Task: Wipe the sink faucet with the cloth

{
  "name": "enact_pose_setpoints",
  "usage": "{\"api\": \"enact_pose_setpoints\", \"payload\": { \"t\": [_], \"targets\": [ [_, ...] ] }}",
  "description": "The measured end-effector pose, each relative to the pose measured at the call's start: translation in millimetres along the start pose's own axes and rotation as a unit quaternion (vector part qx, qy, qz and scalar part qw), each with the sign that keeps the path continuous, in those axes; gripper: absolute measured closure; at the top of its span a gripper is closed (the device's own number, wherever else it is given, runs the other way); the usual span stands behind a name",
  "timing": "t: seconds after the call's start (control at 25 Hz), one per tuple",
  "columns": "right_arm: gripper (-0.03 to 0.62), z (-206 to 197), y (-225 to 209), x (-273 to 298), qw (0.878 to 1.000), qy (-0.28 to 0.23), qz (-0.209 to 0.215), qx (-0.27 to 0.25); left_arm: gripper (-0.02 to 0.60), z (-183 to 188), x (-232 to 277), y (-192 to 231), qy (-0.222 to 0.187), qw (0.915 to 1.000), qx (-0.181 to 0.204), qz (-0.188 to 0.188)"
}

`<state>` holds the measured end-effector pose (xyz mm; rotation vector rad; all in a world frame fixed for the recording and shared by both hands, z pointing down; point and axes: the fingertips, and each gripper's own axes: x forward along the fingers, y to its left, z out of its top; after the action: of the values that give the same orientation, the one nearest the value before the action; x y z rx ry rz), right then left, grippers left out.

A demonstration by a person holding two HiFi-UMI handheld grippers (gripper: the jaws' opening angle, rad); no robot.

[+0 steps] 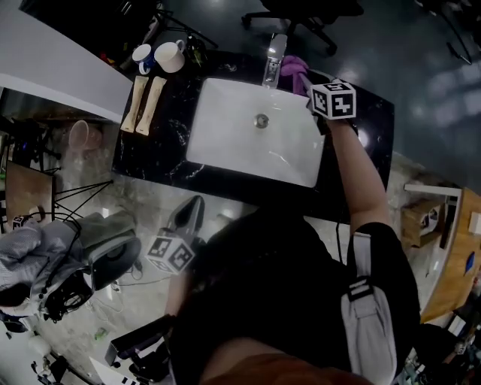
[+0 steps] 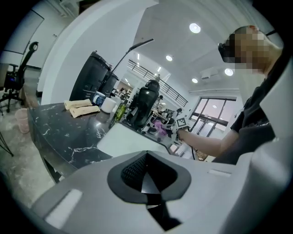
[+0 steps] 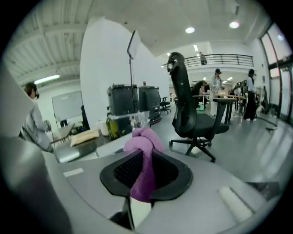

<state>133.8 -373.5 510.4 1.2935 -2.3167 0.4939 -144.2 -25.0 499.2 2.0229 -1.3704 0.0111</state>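
The white sink basin [image 1: 255, 131] is set in a black marble counter [image 1: 154, 154], with the chrome faucet [image 1: 274, 56] at its far rim. My right gripper [image 1: 307, 81] reaches over the basin's far right corner, just right of the faucet, shut on a bunched purple cloth [image 1: 293, 72]. In the right gripper view the cloth [image 3: 143, 155] hangs pinched between the jaws of the right gripper [image 3: 144, 171]. My left gripper [image 1: 192, 212] is held low in front of the counter, off the sink, shut with nothing in it. The left gripper view shows the basin [image 2: 130, 139] and the cloth [image 2: 159, 126] from afar.
Two mugs [image 1: 160, 55] and two tan packets [image 1: 143, 104] lie on the counter left of the basin, with a dark bottle [image 1: 197, 51] behind. An office chair [image 1: 301, 16] stands beyond the counter. Grey gear and cables [image 1: 68, 256] crowd the floor at left.
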Motion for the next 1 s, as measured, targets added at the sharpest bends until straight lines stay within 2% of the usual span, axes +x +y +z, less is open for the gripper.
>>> {"api": "enact_pose_setpoints", "payload": {
  "t": [0.2, 0.36, 0.52, 0.72, 0.92, 1.0],
  "targets": [
    [0.516, 61, -6, -32, 0.987, -0.102, 0.046, 0.111, 0.588, 3, 4, -4, -0.002, 0.9999, 0.008, -0.012],
    [0.516, 93, -1, -19, 0.97, -0.135, 0.093, 0.179, 0.588, 6, 1, -4, -0.003, 0.9999, 0.011, -0.006],
    [0.516, 86, 6, 13, 0.957, -0.117, 0.123, 0.235, 0.588, 6, -6, 1, -0.008, 0.9999, 0.007, 0.012],
    [0.516, 67, 4, 32, 0.932, -0.119, 0.154, 0.305, 0.588, 0, -14, 9, -0.007, 0.9994, -0.005, 0.033],
    [0.516, 61, 4, 39, 0.9, -0.141, 0.212, 0.353, 0.588, -8, -12, 15, -0.003, 0.9987, -0.023, 0.046],
    [0.516, 54, 0, 40, 0.887, -0.148, 0.221, 0.378, 0.588, -11, -9, 15, 0.002, 0.9985, -0.025, 0.048]
  ]
}}
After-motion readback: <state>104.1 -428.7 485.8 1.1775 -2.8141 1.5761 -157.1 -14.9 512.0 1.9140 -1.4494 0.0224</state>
